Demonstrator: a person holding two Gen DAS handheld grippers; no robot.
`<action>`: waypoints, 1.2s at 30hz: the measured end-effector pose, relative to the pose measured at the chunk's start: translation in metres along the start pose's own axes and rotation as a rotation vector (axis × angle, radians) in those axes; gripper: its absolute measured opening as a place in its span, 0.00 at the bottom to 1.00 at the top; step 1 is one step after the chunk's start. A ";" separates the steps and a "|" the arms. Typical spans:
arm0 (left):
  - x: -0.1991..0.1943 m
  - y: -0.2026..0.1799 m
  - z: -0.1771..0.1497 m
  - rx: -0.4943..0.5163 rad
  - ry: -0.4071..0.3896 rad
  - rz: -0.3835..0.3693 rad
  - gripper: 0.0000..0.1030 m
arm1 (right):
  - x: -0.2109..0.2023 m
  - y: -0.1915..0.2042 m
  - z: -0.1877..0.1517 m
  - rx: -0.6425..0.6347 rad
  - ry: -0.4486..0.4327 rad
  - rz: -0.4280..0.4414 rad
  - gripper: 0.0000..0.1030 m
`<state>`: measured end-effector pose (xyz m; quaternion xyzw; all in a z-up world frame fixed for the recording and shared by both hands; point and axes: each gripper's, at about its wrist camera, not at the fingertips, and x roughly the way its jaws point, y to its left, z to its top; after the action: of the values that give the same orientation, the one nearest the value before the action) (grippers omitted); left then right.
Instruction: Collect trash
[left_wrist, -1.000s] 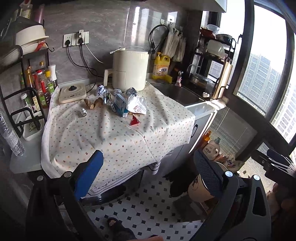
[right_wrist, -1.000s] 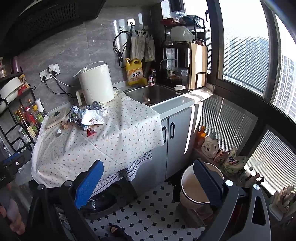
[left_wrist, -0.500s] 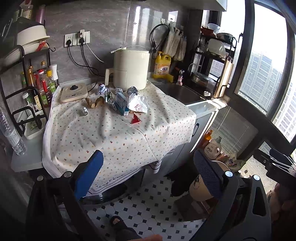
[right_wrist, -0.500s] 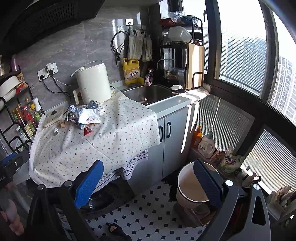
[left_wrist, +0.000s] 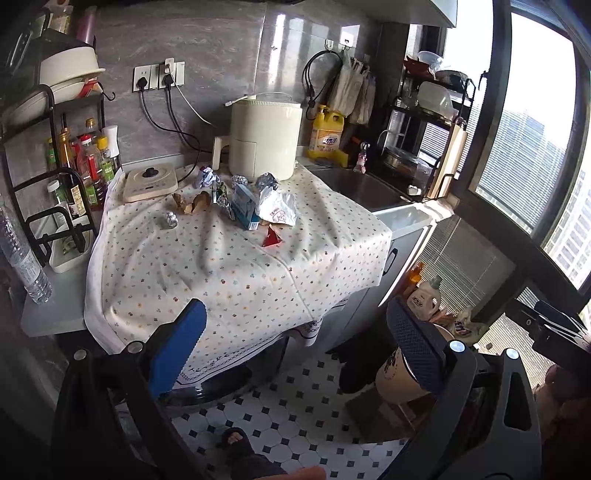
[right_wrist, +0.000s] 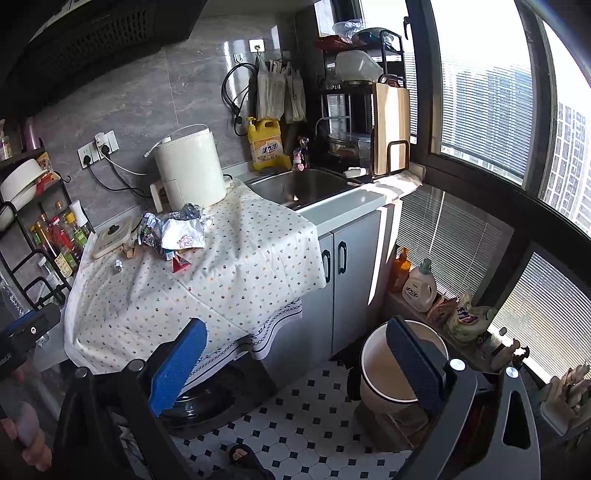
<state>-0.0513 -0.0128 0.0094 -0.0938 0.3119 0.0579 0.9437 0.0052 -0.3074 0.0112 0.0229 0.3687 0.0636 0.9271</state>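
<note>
Trash lies in a heap at the back of the dotted tablecloth (left_wrist: 221, 273): a white crumpled bag (left_wrist: 277, 208), a blue carton (left_wrist: 245, 206), foil wrappers (left_wrist: 221, 194), brown paper scraps (left_wrist: 192, 203), a small foil ball (left_wrist: 170, 220) and a red triangular wrapper (left_wrist: 272, 237). The same heap shows in the right wrist view, with the white bag (right_wrist: 183, 233) and red wrapper (right_wrist: 180, 264). A cream bin (right_wrist: 397, 369) stands on the floor by the cabinet. My left gripper (left_wrist: 295, 347) and right gripper (right_wrist: 295, 354) are both open, empty, well short of the table.
A cream appliance (left_wrist: 264, 138), a small scale (left_wrist: 147, 182), a bottle rack (left_wrist: 74, 166) and a sink (right_wrist: 303, 186) ring the table. A water bottle (left_wrist: 26, 258) stands at the left edge. Detergent bottles (right_wrist: 419, 286) sit by the window. A foot (left_wrist: 238, 443) is on the tiled floor.
Both views have drifted slightly: the table and trash sit a little farther away and lower than a second ago. Both grippers stay open; nothing on the table has moved.
</note>
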 end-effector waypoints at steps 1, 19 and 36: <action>0.000 0.000 0.000 0.000 0.000 0.001 0.94 | 0.000 0.000 0.000 0.002 0.001 0.002 0.93; 0.037 0.024 0.010 -0.056 0.038 0.029 0.94 | 0.049 0.017 0.014 -0.006 0.065 0.027 0.93; 0.156 0.095 0.071 -0.152 0.118 0.072 0.94 | 0.170 0.095 0.085 -0.062 0.146 0.096 0.93</action>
<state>0.0984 0.1027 -0.0421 -0.1569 0.3648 0.1096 0.9112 0.1760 -0.1899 -0.0340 0.0072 0.4316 0.1206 0.8939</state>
